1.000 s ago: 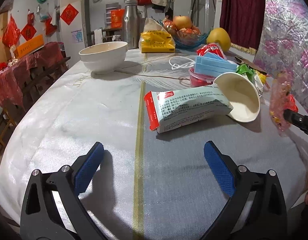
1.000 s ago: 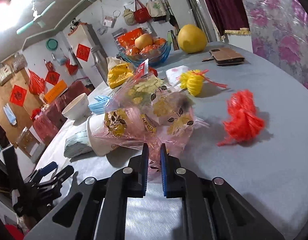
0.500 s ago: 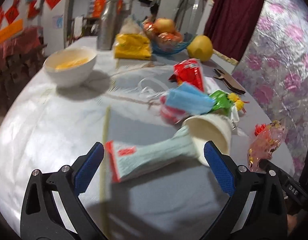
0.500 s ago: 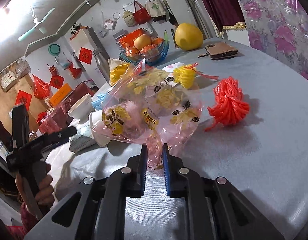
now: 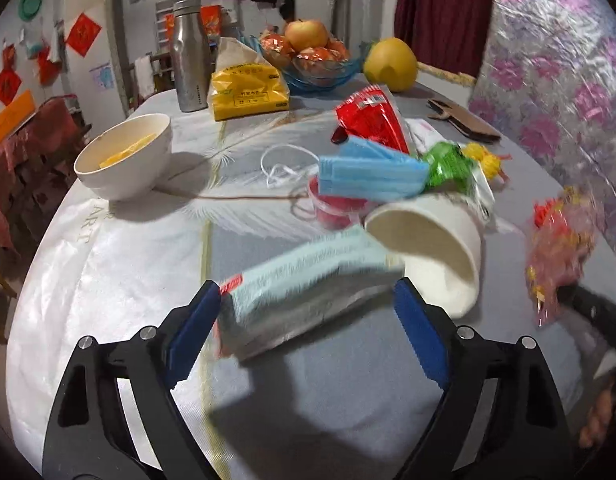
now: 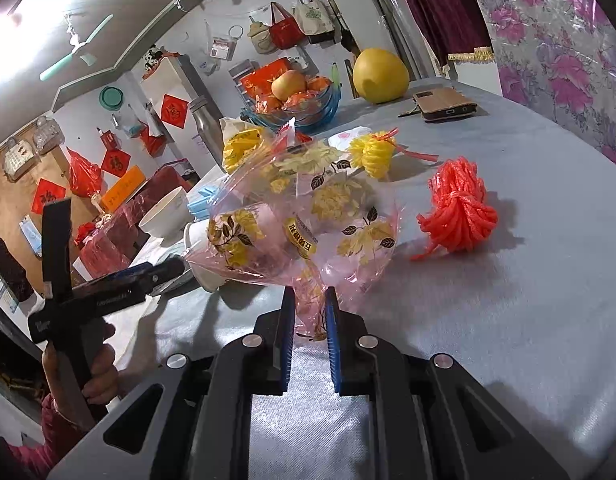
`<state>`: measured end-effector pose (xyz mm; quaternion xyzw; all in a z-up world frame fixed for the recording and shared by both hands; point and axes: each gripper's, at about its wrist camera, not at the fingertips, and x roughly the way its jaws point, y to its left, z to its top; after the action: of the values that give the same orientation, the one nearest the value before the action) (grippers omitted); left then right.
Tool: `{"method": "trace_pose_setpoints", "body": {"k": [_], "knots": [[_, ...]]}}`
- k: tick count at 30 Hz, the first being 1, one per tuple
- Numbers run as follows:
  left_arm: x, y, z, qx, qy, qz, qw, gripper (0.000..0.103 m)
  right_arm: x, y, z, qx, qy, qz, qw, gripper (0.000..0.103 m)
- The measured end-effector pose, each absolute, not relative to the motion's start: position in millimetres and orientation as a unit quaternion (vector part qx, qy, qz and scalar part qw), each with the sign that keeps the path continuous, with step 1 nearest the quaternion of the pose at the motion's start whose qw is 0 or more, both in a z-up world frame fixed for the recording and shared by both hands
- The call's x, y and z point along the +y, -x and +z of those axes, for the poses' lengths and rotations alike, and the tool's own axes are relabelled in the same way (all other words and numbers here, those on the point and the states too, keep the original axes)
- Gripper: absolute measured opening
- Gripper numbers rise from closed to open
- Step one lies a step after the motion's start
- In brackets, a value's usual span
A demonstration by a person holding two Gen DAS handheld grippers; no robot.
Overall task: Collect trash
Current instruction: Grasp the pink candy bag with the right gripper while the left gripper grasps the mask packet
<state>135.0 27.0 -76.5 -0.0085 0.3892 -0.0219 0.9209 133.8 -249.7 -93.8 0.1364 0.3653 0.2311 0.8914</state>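
My left gripper is open, its jaws on either side of a pale green medicine box that lies on the table against a tipped white paper cup. Behind them lie blue face masks, a red wrapper, a green wrapper and a small red-lidded tub. My right gripper is shut on a pink flowered plastic bag, which it holds up over the table; the bag also shows at the right of the left wrist view.
A white bowl, steel bottle, yellow tissue pack, fruit bowl, pomelo and phone case stand further back. A red net bundle and a yellow one lie right of the bag.
My left gripper has moved in and down until its open jaws stand on either side of the medicine box. My right gripper stays shut on the bag, lifted slightly.
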Motion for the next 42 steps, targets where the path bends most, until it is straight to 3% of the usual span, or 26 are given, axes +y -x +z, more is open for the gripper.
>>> {"method": "trace_pose_setpoints", "body": {"k": [3,5,12,15,16,17,18,25,27,29,33,34,37,42], "knots": [[26,-129,-70,0.38,-0.029,-0.033,0.924,0.088,-250,-134,-94,0.366,-0.136,0.231,0.891,0.016],[28,-132,-62,0.356,-0.065,-0.029,0.932,0.096,-250,-134,-94,0.368,-0.138,0.234,0.89,0.016],[13,-150,-76,0.382,-0.13,-0.128,0.906,0.096,-252,-132,-92,0.367,-0.139,0.234,0.889,0.016],[-1,-148,-89,0.396,-0.154,-0.136,0.895,0.065,-254,-131,-91,0.367,-0.142,0.234,0.889,0.016],[-4,-146,-89,0.399,-0.15,-0.132,0.895,0.048,-255,-131,-91,0.366,-0.141,0.234,0.889,0.016],[-4,-144,-87,0.406,-0.125,-0.151,0.893,0.04,-255,-129,-90,0.364,-0.14,0.235,0.89,0.016],[-3,-141,-86,0.408,-0.107,-0.162,0.892,0.039,-255,-128,-89,0.362,-0.14,0.235,0.891,0.016],[-18,-109,-79,0.379,-0.057,-0.156,0.91,0.04,-263,-114,-78,0.346,-0.142,0.238,0.896,0.016],[-21,-108,-81,0.382,-0.053,-0.15,0.91,0.048,-265,-108,-75,0.344,-0.143,0.24,0.897,0.016],[-20,-112,-85,0.387,-0.044,-0.127,0.912,0.068,-268,-104,-74,0.342,-0.143,0.238,0.898,0.016],[-10,-122,-93,0.399,-0.009,-0.1,0.911,0.07,-274,-98,-75,0.343,-0.147,0.235,0.898,0.016],[-7,-123,-93,0.397,0.005,-0.098,0.913,0.068,-276,-97,-76,0.344,-0.15,0.235,0.897,0.016],[-6,-121,-90,0.39,0.024,-0.109,0.914,0.032,-280,-95,-78,0.348,-0.159,0.236,0.893,0.016],[-1,-101,-81,0.377,0.06,-0.111,0.918,0.031,-285,-87,-70,0.338,-0.163,0.237,0.896,0.015]]}}
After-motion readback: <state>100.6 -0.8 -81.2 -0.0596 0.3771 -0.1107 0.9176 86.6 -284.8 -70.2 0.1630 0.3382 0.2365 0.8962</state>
